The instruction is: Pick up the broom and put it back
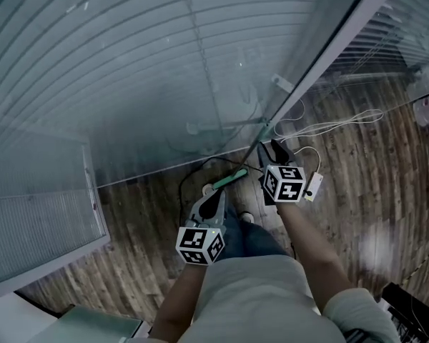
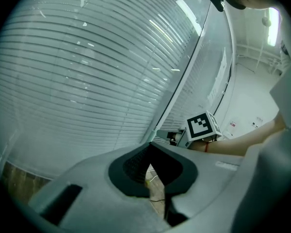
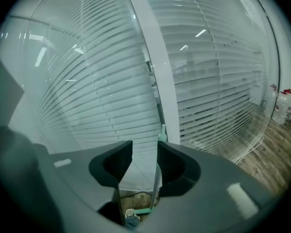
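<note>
Two things to watch. With the fingers [image 3: 172, 164] of the right gripper [image 3: 145, 143] spread wide and the broom [image 3: 156, 181] shaft standing loose between them, close beside one pad, draw straight back without drifting sideways. Keep the left gripper [image 2: 150, 149] pinched together, empty, off the shaft. Leave the broom propped against the glass wall's white post [image 3: 157, 57], head on the wooden floor [image 1: 357, 191].
</note>
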Available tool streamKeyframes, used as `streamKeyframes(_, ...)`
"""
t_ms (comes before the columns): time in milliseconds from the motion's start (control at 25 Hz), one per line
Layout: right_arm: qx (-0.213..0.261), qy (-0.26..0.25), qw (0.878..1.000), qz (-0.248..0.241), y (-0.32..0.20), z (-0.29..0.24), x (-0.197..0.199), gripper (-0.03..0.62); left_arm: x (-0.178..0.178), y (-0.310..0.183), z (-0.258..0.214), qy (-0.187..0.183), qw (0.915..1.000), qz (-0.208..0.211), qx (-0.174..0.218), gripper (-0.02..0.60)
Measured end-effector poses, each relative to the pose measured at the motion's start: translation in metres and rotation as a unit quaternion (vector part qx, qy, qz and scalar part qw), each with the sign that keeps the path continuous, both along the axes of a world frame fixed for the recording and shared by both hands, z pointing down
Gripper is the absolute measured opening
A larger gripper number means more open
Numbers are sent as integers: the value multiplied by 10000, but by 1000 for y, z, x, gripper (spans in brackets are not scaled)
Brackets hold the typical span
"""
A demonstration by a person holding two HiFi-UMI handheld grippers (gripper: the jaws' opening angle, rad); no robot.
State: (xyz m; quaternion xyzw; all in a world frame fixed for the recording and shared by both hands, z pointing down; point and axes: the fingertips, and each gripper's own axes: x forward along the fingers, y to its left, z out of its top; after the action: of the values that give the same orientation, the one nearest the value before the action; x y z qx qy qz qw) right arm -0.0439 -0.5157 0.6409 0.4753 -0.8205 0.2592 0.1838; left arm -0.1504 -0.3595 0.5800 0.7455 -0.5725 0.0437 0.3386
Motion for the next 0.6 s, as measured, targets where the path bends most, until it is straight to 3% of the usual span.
streamKeyframes(600,156,-553,9982,-178,63,-63,5,167,16,15,-32,-69,9999,49,124,6)
